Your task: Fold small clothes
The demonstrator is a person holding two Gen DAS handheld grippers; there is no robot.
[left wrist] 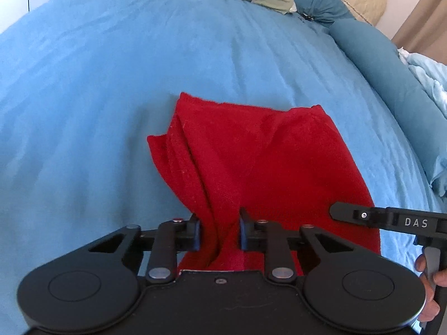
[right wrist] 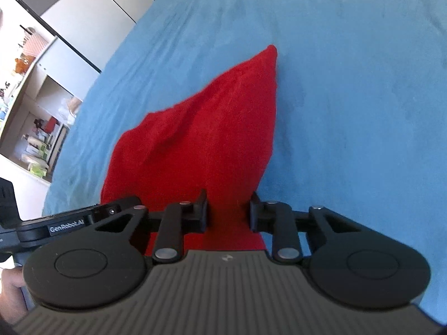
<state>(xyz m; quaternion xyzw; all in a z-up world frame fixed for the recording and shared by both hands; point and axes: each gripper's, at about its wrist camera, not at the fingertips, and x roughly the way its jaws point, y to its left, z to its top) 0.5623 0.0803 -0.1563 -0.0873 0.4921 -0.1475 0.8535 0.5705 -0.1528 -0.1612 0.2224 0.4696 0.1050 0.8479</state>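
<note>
Bunching between both sets of jaws, the red cloth is pinched by left gripper and right gripper.

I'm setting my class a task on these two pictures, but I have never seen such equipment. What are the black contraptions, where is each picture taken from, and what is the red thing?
No robot here: a person holds hand-operated tongs, one in each hand. Each picture comes from a camera on one tool, looking along its fingers. The left tongs and the right tongs each have the near edge of a red cloth between their fingers. It lies on a blue bedspread. Pillows lie farther off.
</note>
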